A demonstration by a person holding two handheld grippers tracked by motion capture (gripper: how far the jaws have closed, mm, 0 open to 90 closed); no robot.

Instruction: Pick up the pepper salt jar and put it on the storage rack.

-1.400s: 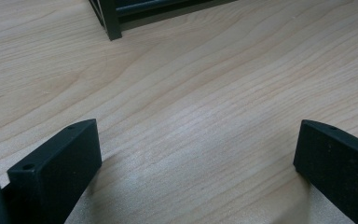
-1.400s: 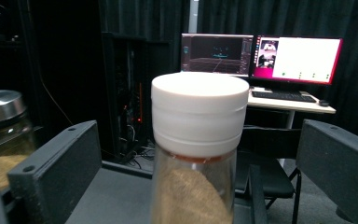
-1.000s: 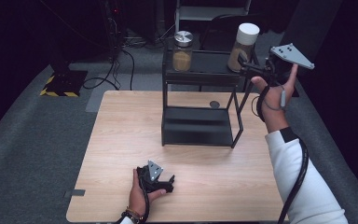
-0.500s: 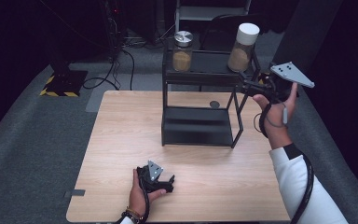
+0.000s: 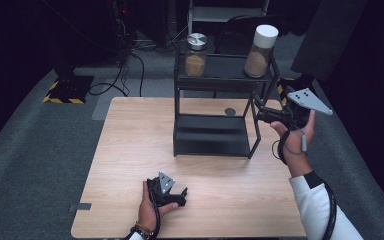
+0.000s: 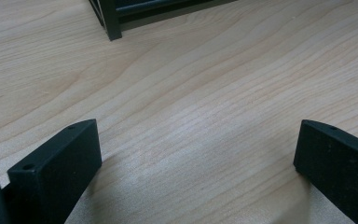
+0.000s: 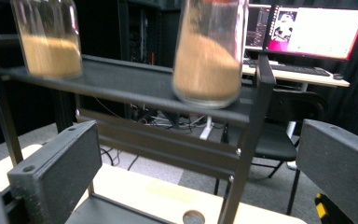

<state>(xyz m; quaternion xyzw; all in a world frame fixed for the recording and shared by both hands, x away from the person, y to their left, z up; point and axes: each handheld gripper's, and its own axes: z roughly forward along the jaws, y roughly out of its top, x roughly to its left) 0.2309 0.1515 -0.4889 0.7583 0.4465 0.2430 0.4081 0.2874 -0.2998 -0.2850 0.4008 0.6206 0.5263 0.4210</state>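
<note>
Right gripper (image 5: 258,111) sits at the right of the high view, just off the right front post of the black two-tier rack (image 5: 215,80). Its jaws are spread wide and hold nothing. In the right gripper view they point up toward the tall white-lidded jar (image 7: 209,51) of brown granules. That jar stands upright on the rack's top shelf, upper right of the frame, apart from the gripper and untouched.

A shorter metal-lidded jar (image 5: 196,54) with similar contents stands at the left end of the same shelf, well apart from the tall one.

Left gripper (image 5: 167,192) rests low on the wooden surface (image 5: 130,150) at bottom centre, jaws also spread and empty. It looks parked, probably to leave the rack free.

Judgement: the tall jar is the work in hand, and the wide opening suits its girth.
</note>
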